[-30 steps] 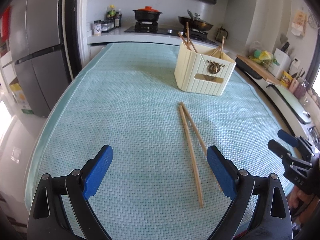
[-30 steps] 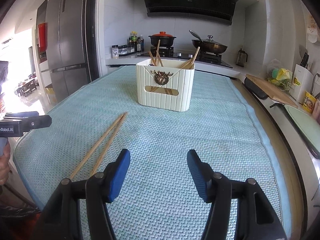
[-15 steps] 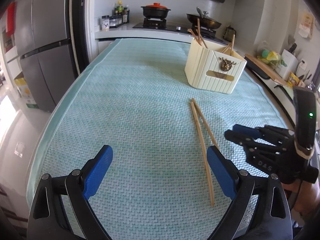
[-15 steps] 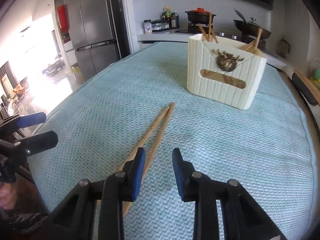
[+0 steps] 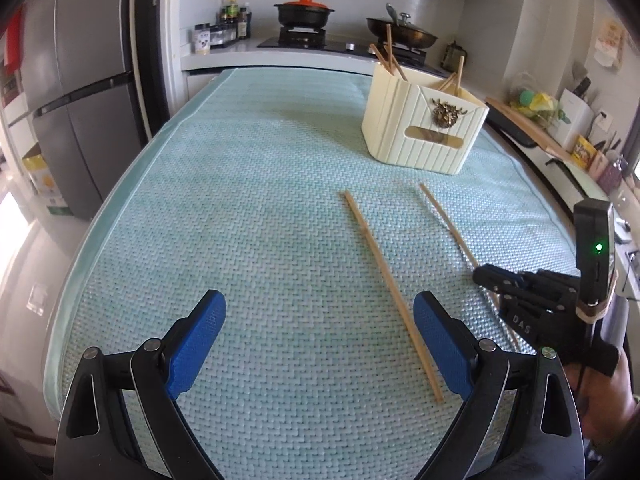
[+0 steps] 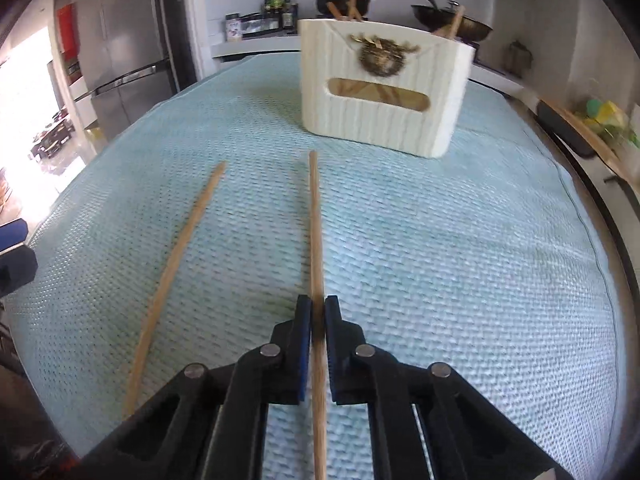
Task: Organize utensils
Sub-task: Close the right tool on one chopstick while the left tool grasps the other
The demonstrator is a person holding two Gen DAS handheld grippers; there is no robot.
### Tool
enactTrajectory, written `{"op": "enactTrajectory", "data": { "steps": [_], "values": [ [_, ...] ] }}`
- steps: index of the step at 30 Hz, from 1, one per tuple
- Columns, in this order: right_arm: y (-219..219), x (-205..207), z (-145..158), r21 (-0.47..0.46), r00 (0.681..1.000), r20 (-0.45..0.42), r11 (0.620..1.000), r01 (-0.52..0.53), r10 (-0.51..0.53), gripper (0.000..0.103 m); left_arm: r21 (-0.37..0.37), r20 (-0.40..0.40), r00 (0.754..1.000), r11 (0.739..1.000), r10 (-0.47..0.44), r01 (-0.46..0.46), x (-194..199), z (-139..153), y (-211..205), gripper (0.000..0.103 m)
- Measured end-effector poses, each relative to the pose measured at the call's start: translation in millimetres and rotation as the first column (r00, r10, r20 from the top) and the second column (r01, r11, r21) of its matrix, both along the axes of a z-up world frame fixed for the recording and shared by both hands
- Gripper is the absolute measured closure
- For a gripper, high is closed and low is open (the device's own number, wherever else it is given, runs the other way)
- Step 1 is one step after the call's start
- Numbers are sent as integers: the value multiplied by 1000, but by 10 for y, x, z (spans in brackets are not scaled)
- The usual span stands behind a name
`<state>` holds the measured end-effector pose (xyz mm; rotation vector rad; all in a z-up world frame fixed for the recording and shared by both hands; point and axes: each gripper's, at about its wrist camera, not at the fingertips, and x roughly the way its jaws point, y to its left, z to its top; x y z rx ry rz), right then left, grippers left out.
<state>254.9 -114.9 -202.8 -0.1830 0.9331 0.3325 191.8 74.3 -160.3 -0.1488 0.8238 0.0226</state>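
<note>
A: Right gripper [image 6: 317, 312]?
B: Clamped on one chopstick [image 6: 315, 224] — tip towards the holder [image 6: 384, 88].
A: Left gripper [image 5: 318, 332]?
B: Agape, empty — second chopstick [image 5: 390, 284] flat on the mat [image 5: 240, 200].

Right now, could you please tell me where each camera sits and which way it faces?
Left wrist: rides the left tongs, open, looking down the teal mat toward the cream holder; right tongs and a hand show at right.
Right wrist: rides the right tongs, just closed on one chopstick, facing the holder.
Shared: mat, holder, both chopsticks, stove.
</note>
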Motion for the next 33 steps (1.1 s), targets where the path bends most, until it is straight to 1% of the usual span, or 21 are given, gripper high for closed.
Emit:
{"op": "enactTrajectory", "data": {
  "steps": [4,8,9,10,12,17,20,22,23,24,26,27,28,29,30,33],
  "values": [
    [-374,-136,8,-20,996,-2,995,94,-94,96,3,-16,1000,1000,-16,16,19,-54,-53,8],
    [-578,-232,18,-3,993,-22,993,116,-116,94,-17,-43,999,1000,-27,26,82,-117,-78,8],
    [-604,-249,30,2,993,-23,994,112,-112,86,-27,-49,998,999,-32,31,105,-126,-85,8],
    [-625,-256,49,13,994,-19,994,108,-107,72,-37,-57,998,999,-39,36,134,-133,-96,8],
    [-643,-237,101,40,996,-6,995,91,-91,62,-56,-78,995,997,-58,54,209,-153,-133,8],
    [-551,12,86,15,999,-25,999,40,-40,62,-86,-105,991,994,-77,68,441,-223,-226,8],
    [-506,161,-11,-8,998,-62,1000,11,-12,62,-57,-124,989,996,-75,68,634,-303,-257,8],
    [-467,225,-17,-38,999,-46,999,-6,4,66,-21,-153,986,998,-61,59,783,-384,-261,10],
    [-455,266,-14,-34,999,-52,999,-16,14,68,-12,-166,984,998,-59,57,857,-425,-255,14],
    [-446,313,-13,-30,998,-59,999,-21,19,72,-8,-183,982,998,-56,56,930,-466,-244,20],
    [-411,406,-15,-36,998,-63,999,-32,30,79,-12,-208,977,998,-55,54,1058,-517,-234,28],
    [-400,446,-13,-33,997,-65,999,-37,35,81,2,-198,979,999,-53,54,1101,-507,-246,28],
    [-384,502,-16,-30,997,-69,999,-41,39,81,8,-202,978,998,-55,58,1153,-508,-261,30],
    [-365,558,-16,-30,997,-71,998,-46,44,81,8,-206,977,998,-61,64,1199,-509,-277,35],
    [-341,615,-18,-29,996,-74,998,-54,52,81,12,-206,977,998,-62,66,1243,-505,-294,38],
    [-275,799,-20,-32,994,-78,996,-80,77,82,24,-213,975,997,-67,74,1369,-503,-329,42]
  ]
}}
